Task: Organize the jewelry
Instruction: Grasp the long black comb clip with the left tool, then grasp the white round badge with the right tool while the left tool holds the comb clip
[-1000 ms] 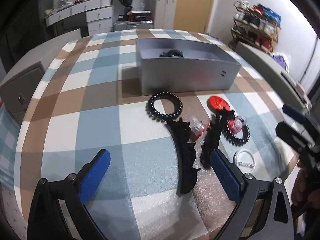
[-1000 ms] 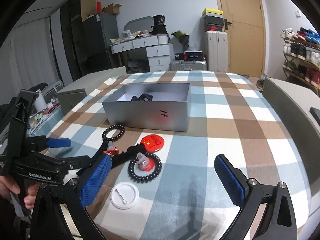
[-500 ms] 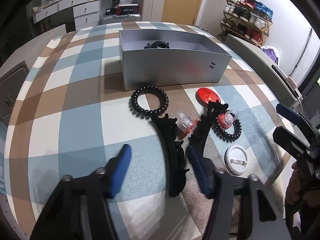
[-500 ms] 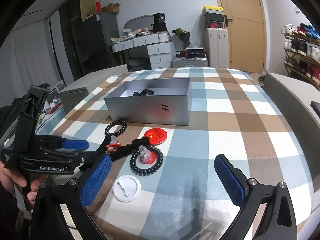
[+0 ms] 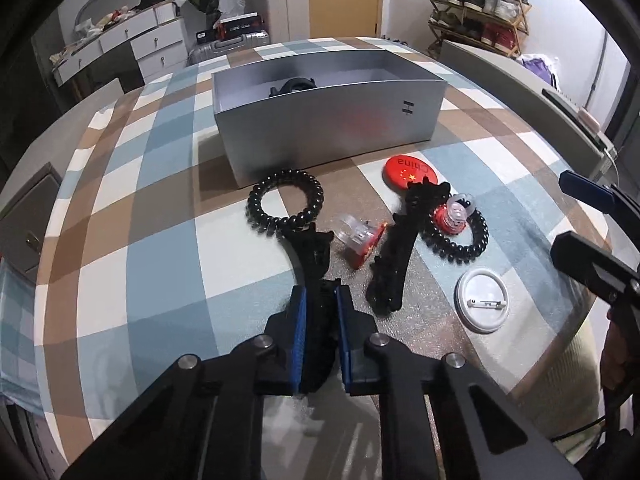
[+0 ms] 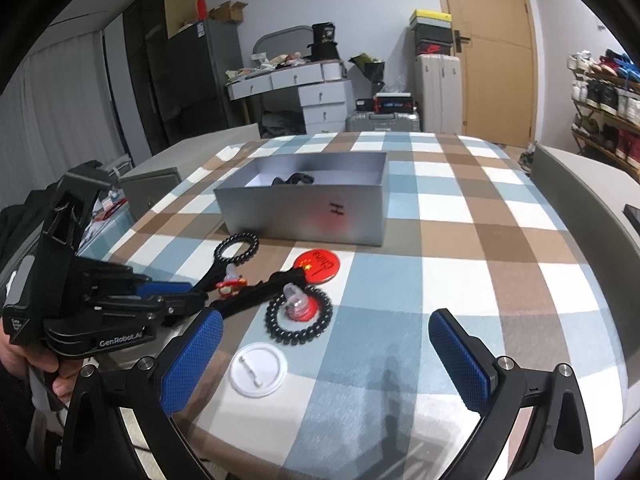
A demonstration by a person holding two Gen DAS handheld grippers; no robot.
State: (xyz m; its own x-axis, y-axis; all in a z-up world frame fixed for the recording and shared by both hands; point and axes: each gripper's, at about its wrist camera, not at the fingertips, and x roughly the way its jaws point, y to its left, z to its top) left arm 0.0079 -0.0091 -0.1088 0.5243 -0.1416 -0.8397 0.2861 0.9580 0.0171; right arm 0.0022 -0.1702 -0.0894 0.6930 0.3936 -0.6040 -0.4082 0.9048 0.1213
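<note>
- Nearest, the left gripper (image 5: 321, 322) has its blue pads pressed onto the near end of a black toothed hair clip (image 5: 310, 256), which lies flat on the checked tablecloth (image 5: 160, 248).
- Alongside, the right gripper (image 6: 326, 354) hovers with jaws spread wide and nothing between them, above a white pin badge (image 6: 258, 368) lying face down.
- Just beyond, a second black toothed clip (image 5: 400, 248), a small red and clear piece (image 5: 360, 240), two black spiral hair ties (image 5: 286, 204) (image 5: 460, 236) and a red "China" badge (image 5: 410, 168) lie close together.
- Farthest, the open grey box (image 5: 332, 120) stands behind them, with one dark item already inside.
- Judging by this, the pick-up step is in hand: the clip is gripped but not yet raised.
- Next, it likely needs lifting clear of the hair tie that its far end touches, then carrying over the box's near wall and releasing inside.
</note>
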